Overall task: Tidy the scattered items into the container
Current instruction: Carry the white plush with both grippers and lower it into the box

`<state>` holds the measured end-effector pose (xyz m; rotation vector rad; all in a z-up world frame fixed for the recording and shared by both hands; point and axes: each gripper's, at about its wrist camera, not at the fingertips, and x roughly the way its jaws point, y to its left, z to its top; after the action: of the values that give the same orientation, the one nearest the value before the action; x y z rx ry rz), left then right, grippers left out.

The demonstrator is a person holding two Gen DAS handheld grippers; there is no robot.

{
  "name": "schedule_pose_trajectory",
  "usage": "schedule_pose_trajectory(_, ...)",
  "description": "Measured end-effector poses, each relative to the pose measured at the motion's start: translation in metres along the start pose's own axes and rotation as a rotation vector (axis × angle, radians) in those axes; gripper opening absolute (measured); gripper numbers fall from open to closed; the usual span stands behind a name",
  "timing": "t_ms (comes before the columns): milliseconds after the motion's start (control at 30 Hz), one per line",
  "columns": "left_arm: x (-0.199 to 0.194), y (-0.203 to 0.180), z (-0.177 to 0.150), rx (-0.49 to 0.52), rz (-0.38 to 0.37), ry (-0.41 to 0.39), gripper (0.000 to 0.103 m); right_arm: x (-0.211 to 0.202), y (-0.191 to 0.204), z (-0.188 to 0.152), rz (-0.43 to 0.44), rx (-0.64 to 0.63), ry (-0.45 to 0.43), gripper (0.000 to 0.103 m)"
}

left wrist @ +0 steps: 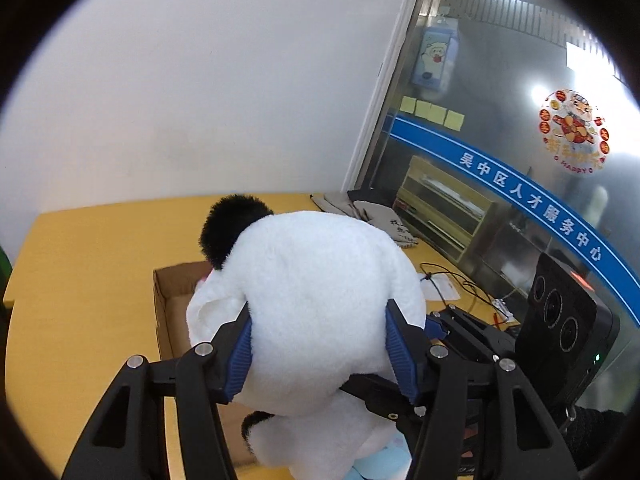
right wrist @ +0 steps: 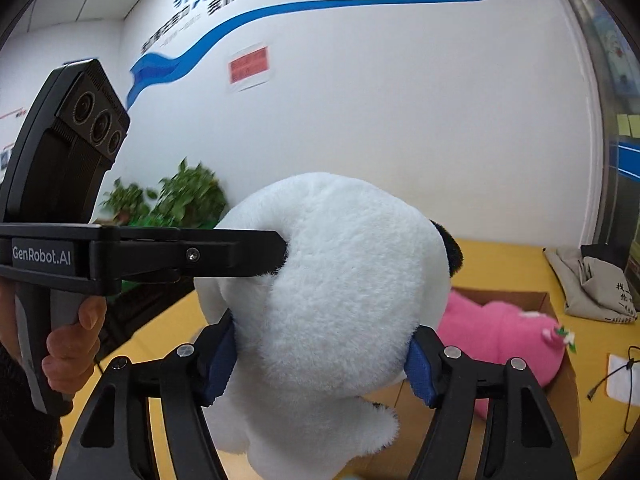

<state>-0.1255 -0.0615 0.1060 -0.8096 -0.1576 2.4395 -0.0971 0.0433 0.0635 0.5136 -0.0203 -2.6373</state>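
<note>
A big white plush toy with black ears (left wrist: 316,280) fills both views; it also shows in the right wrist view (right wrist: 336,288). My left gripper (left wrist: 320,344) is shut on the plush, its blue pads pressed into both sides. My right gripper (right wrist: 320,364) is also shut on the plush from another side. The left gripper's finger (right wrist: 240,254) digs into the plush at its left. The plush hangs above an open cardboard box (left wrist: 168,300), which in the right wrist view (right wrist: 560,384) holds a pink plush (right wrist: 492,340).
The box sits on a yellow table (left wrist: 88,272). Grey cloth bags (right wrist: 592,284) lie at the table's far right, by a glass partition (left wrist: 500,120). A black cable and a white paper (right wrist: 620,376) lie right of the box. Green plants (right wrist: 180,200) stand by the wall.
</note>
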Motion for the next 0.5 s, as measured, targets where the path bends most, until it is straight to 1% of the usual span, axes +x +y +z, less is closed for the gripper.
schedule_pose_trajectory(100, 0.035, 0.029, -0.005, -0.051, 0.033, 0.060, 0.057, 0.042, -0.019, -0.009, -0.010, 0.074, 0.026, 0.076)
schedule_pose_trajectory(167, 0.065, 0.053, -0.020, -0.095, 0.059, 0.115, 0.057, 0.077, -0.030, -0.028, 0.005, 0.136, 0.083, 0.076)
schedule_pose_trajectory(267, 0.105, 0.088, -0.054, -0.196, 0.081, 0.219, 0.057, 0.125, -0.038, -0.065, 0.012, 0.227, 0.223, 0.076)
schedule_pose_trajectory(300, 0.113, 0.094, -0.065, -0.214, 0.087, 0.244, 0.057, 0.138, -0.037, -0.078, 0.010, 0.242, 0.278, 0.076)
schedule_pose_trajectory(333, 0.119, 0.100, -0.076, -0.229, 0.090, 0.262, 0.057, 0.145, -0.037, -0.086, 0.008, 0.245, 0.316, 0.076)
schedule_pose_trajectory(400, 0.120, 0.107, -0.088, -0.267, 0.098, 0.255, 0.057, 0.157, -0.035, -0.097, 0.003, 0.248, 0.382, 0.076)
schedule_pose_trajectory(433, 0.118, 0.111, -0.091, -0.289, 0.110, 0.245, 0.058, 0.160, -0.031, -0.097, 0.000, 0.233, 0.398, 0.076)
schedule_pose_trajectory(500, 0.116, 0.115, -0.096, -0.299, 0.146, 0.253, 0.058, 0.166, -0.023, -0.095, -0.009, 0.190, 0.426, 0.078)
